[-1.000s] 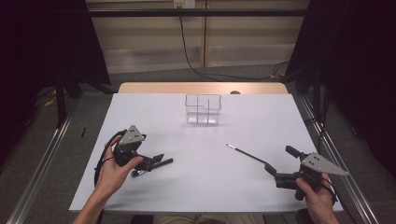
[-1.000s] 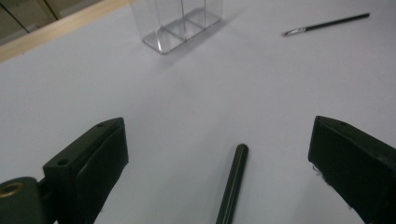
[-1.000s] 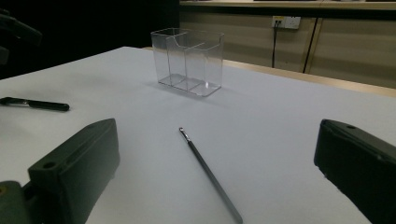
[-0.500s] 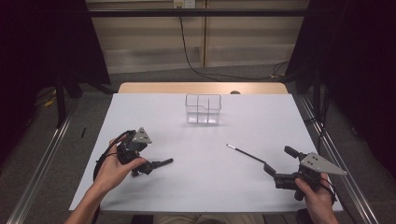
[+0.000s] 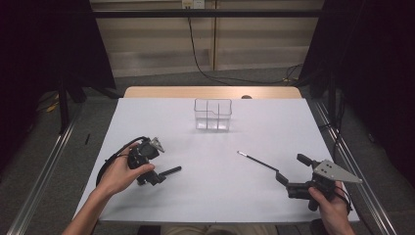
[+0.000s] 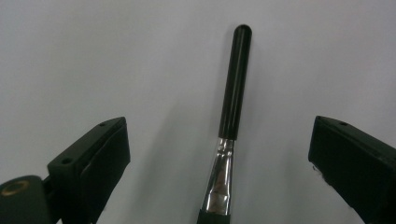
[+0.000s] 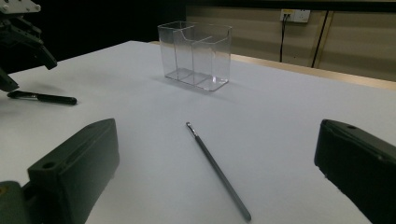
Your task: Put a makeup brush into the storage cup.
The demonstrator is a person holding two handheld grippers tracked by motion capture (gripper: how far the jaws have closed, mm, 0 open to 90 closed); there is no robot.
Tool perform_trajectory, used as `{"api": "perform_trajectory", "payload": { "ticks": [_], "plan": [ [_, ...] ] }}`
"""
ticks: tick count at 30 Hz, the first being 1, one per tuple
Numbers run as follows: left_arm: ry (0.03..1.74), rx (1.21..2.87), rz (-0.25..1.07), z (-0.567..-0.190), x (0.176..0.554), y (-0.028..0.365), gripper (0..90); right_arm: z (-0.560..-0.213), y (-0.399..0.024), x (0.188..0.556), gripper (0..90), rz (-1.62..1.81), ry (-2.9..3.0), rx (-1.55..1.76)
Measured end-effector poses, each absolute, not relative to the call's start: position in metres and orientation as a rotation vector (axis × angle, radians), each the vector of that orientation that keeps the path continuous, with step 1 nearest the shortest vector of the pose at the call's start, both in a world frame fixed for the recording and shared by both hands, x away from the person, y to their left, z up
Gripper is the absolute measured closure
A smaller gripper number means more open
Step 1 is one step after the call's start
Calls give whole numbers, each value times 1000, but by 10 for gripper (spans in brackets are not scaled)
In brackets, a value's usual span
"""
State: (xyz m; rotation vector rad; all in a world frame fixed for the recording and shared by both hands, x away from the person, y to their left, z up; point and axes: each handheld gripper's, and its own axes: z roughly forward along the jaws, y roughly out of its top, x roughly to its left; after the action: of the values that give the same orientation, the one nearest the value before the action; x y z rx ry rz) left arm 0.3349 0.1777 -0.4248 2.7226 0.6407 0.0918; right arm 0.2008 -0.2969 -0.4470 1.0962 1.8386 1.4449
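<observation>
A thick black-handled brush (image 6: 235, 84) with a silver ferrule lies flat on the white table (image 5: 215, 196). My left gripper (image 6: 219, 140) is open, its jaws standing wide on either side of the brush without touching it. In the high view the left gripper (image 5: 152, 169) tips down over the brush (image 5: 170, 171) at the front left. A thin dark brush (image 7: 217, 170) lies in front of my open right gripper (image 7: 217, 154), beyond the jaws. The high view puts the right gripper (image 5: 293, 169) just behind the thin brush (image 5: 257, 161).
A clear plastic organizer (image 5: 212, 114) with compartments stands upright at the table's far middle, and shows in the right gripper view too as the organizer (image 7: 196, 56). A metal rail (image 5: 352, 166) runs along the table's right side. Cables trail from both grippers.
My left gripper has shifted slightly right and tipped down over the black-handled brush. The right gripper and the thin brush have stayed put.
</observation>
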Motion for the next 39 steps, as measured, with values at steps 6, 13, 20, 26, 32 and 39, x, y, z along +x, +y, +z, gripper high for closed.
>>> {"api": "perform_trajectory", "payload": {
  "ticks": [6, 13, 20, 26, 32, 39],
  "plan": [
    [612, 2750, 57, -429, 335, 176, 57, -447, -296, 201, 0, 1445, 1849, 1090],
    [546, 2808, 40, -436, 332, 169, 55, -447, -297, 201, 0, 1441, 1849, 1092],
    [551, 2838, 0, -440, 335, 168, 228, -447, -296, 201, 0, 1447, 1854, 1085],
    [569, 2849, 15, -443, 335, 168, 433, -448, -295, 201, 0, 1439, 1865, 1078],
    [583, 2844, -9, -445, 337, 169, 488, -448, -294, 201, 0, 1437, 1866, 1080],
    [564, 2878, -23, -443, 339, 166, 649, -448, -294, 200, 0, 1442, 1870, 1076]
  ]
}}
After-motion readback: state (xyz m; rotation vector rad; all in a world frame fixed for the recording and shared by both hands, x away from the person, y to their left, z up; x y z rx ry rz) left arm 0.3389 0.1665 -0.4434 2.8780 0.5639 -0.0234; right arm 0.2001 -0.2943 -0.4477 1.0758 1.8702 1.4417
